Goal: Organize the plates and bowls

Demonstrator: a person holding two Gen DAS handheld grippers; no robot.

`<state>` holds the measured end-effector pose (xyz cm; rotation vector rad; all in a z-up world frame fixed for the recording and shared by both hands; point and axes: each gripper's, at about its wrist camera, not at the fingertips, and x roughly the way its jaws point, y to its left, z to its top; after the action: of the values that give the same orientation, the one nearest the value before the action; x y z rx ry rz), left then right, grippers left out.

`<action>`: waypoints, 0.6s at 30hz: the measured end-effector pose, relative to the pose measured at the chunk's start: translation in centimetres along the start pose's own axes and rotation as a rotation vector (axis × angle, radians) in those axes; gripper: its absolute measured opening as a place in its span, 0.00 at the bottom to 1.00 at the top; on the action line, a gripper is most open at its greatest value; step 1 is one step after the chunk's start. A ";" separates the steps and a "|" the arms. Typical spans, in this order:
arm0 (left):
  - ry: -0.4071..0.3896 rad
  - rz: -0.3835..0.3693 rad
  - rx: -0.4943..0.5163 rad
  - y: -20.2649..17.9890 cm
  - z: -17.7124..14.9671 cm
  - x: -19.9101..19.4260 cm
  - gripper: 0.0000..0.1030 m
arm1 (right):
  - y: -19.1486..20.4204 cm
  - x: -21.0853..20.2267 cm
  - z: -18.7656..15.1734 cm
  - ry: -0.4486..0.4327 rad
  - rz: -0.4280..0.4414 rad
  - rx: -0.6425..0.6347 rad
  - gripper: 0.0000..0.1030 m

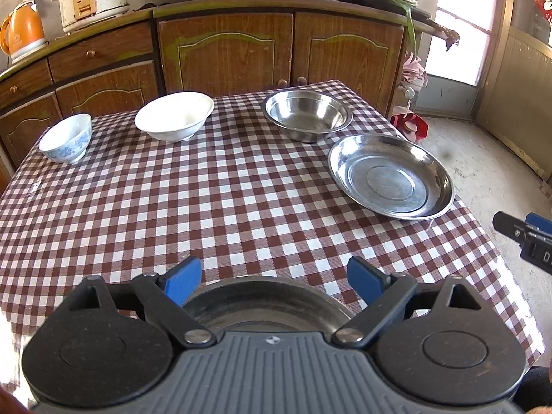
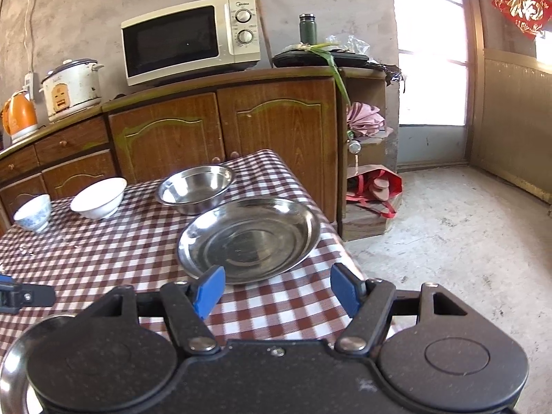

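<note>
On the red-checked table (image 1: pixel 220 207) stand a small blue-patterned bowl (image 1: pixel 65 138), a white bowl (image 1: pixel 174 115), a steel bowl (image 1: pixel 307 114) and a wide steel plate (image 1: pixel 390 176). My left gripper (image 1: pixel 274 283) is open and hovers over another steel plate (image 1: pixel 265 307) at the near edge, whose rim spans the gap between the blue pads; I see no pad pressing on it. My right gripper (image 2: pixel 277 289) is open and empty, just short of the wide steel plate (image 2: pixel 248 238). In the left wrist view it (image 1: pixel 521 227) shows at the right edge, past the table corner.
Wooden cabinets (image 1: pixel 227 51) run behind the table, carrying a microwave (image 2: pixel 189 39), a rice cooker (image 2: pixel 70 86) and an orange kettle (image 2: pixel 19 114). Bare concrete floor (image 2: pixel 465 241) and a red bag (image 2: pixel 376 186) lie to the right. A left gripper finger (image 2: pixel 31 295) pokes in.
</note>
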<state>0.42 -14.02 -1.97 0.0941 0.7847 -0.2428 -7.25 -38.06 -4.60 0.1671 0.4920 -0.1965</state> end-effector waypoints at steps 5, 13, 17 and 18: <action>0.004 -0.009 -0.001 -0.6 0.2 0.2 0.92 | -1.3 0.7 0.7 -0.013 -0.021 -0.003 0.78; 0.009 -0.008 -0.002 -1.5 0.6 0.7 0.92 | -2.7 1.9 1.4 -0.014 -0.041 0.000 0.78; 0.014 -0.010 -0.003 -1.9 0.7 1.0 0.92 | -2.9 2.2 1.5 -0.006 -0.031 -0.005 0.78; 0.016 -0.010 -0.004 -2.0 0.8 1.1 0.92 | -2.9 2.3 1.6 -0.005 -0.031 -0.005 0.78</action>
<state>1.22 -16.26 -2.23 0.0882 0.8018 -0.2501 -5.20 -41.55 -4.67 0.1543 0.4906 -0.2258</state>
